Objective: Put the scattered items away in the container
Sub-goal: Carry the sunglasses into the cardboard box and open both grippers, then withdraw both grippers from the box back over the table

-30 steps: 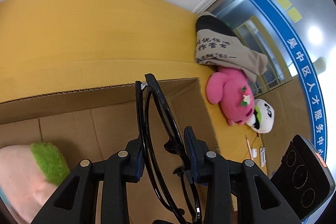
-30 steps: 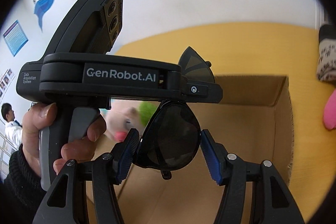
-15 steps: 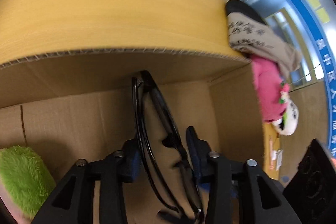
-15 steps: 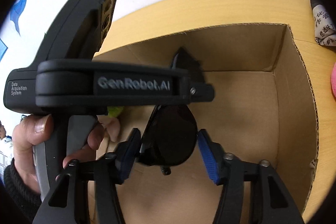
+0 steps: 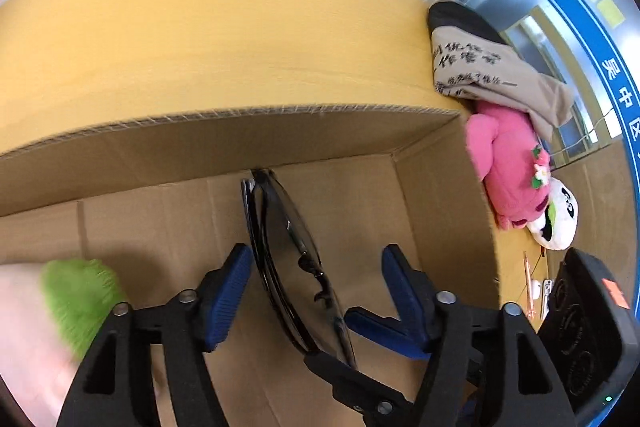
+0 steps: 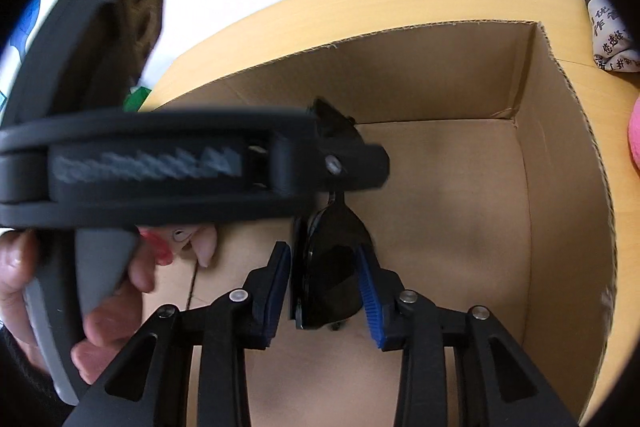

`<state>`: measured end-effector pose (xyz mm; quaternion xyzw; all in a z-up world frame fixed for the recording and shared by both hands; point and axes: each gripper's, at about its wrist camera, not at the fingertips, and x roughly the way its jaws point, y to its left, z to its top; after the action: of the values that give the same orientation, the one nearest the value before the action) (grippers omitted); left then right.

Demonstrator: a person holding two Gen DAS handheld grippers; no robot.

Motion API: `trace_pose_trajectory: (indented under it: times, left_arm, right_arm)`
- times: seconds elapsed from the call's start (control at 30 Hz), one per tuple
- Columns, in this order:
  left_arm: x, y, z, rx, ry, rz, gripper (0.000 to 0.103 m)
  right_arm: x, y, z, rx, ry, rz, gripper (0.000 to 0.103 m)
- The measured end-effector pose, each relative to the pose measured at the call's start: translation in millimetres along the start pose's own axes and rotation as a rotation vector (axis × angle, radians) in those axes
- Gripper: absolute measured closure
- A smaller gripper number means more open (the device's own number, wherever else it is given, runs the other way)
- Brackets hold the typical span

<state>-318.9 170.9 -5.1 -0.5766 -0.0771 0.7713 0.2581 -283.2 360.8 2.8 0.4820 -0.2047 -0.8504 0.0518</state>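
Black sunglasses [image 5: 288, 255] hang inside the open cardboard box [image 5: 280, 131]. My left gripper [image 5: 316, 263] is open, its blue pads [image 5: 232, 291] apart on either side of the glasses and not touching them. My right gripper [image 6: 324, 279] is shut on one dark lens of the sunglasses [image 6: 336, 267], low inside the box [image 6: 560, 155]. The left gripper's body [image 6: 180, 163] crosses the right wrist view, blurred. A pink and green plush toy [image 5: 72, 299] lies in the box at the left.
On the wooden table [image 5: 200, 39] right of the box lie a printed grey cloth pouch [image 5: 488, 67], a pink plush [image 5: 508, 167] and a white panda plush [image 5: 560, 223]. The right gripper's black body [image 5: 588, 331] is at the lower right.
My left gripper has opened and let go of the sunglasses. My right gripper has closed on the lens. Both have sunk lower into the box.
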Motion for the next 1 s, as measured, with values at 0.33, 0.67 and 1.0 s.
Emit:
trace_pose_trajectory:
  times: [0.33,0.67,1.0]
  left_arm:
    - [-115.4,-27.1,-59.2,0.071,-0.26,0.047,0.017]
    - [-226.5,-55.5,-219.9,0.128,-0.679,0.32,0.0]
    - [-265.1,-62.5,-342.5,0.102,-0.767,0.413,0.0]
  right_arm:
    - [-98.0,36.1,-80.6,-0.1,-0.186,-0.159,0.032]
    - [-182.4,109.6,-131.0,-0.169,-0.338,-0.298,0.029]
    - [-244.3,158.1,-198.3,-0.221,-0.423,-0.327,0.026]
